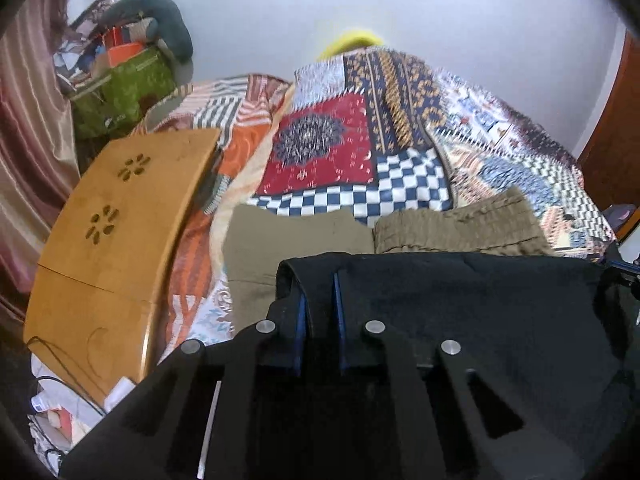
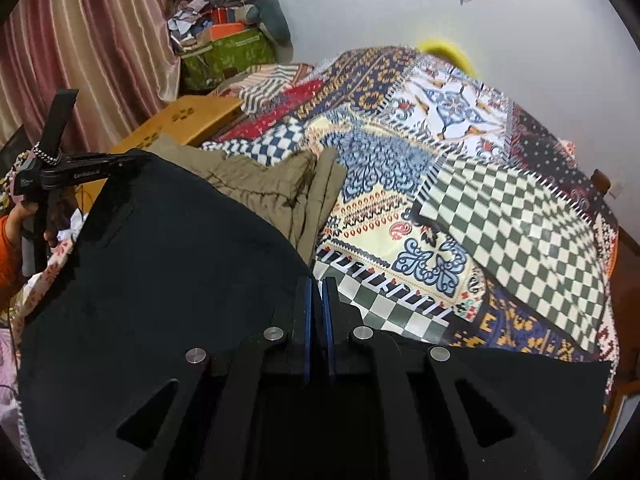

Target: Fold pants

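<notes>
Black pants (image 1: 480, 312) lie spread across the near part of the patchwork-quilted bed (image 1: 404, 172). My left gripper (image 1: 320, 280) is shut on their left edge, with dark cloth pinched between the blue pads. In the right wrist view the same black pants (image 2: 160, 260) fill the lower left. My right gripper (image 2: 318, 284) is shut on their right edge. The left gripper (image 2: 132, 158) shows there at the pants' far left corner, held by a hand (image 2: 20, 216). Just beyond the black pants lie folded khaki pants (image 1: 452, 228) (image 2: 272, 188).
A wooden lap table (image 1: 120, 220) stands at the bed's left side. Behind it are a green bag (image 1: 128, 88) and a pink curtain (image 1: 28, 120). Something yellow (image 1: 352, 40) sits at the far end of the bed against the wall. A wooden door (image 1: 616, 140) is at the right.
</notes>
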